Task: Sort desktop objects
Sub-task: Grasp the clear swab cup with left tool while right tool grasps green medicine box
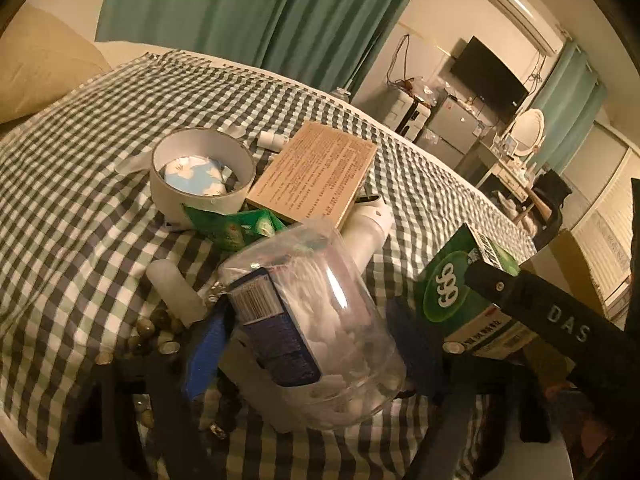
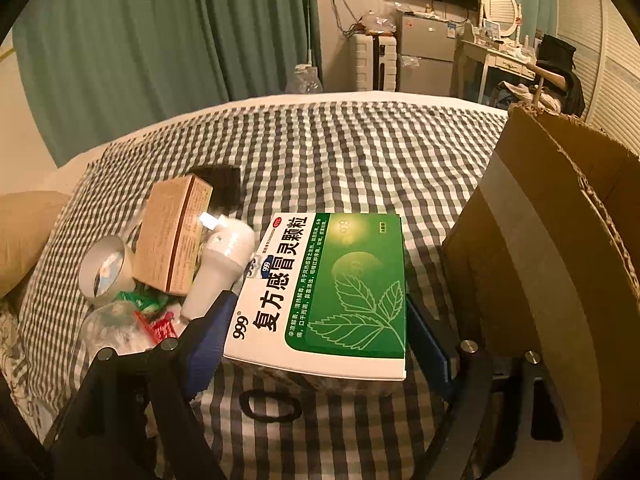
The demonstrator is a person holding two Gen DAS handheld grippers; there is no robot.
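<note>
Closest to the left wrist camera, the left gripper (image 1: 308,344) has its blue fingers (image 1: 206,350) closed on a clear plastic jar (image 1: 320,332) that seems to be full of cotton swabs, held tilted above the checked cloth (image 1: 80,184). On the other side, the right gripper (image 2: 316,332) clamps the green and white medicine box (image 2: 324,288) by its two side faces, with the printed face up, just beside the open cardboard carton (image 2: 560,240) at the right. I judge that the step in hand is to carry this box into the carton; to do it well, the box should go over the torn carton edge first and stay level, and the grip should loosen only when the box is inside. The jar is smooth and round, so it may slip if the hold is light. Near the left stands a heap of other things: a tape roll (image 1: 202,172), a tan box (image 1: 316,172), a white bottle (image 2: 222,272), green sachets (image 1: 236,230) and small shells (image 1: 156,334). These lie close together, so the left gripper should keep clear of them.
</note>
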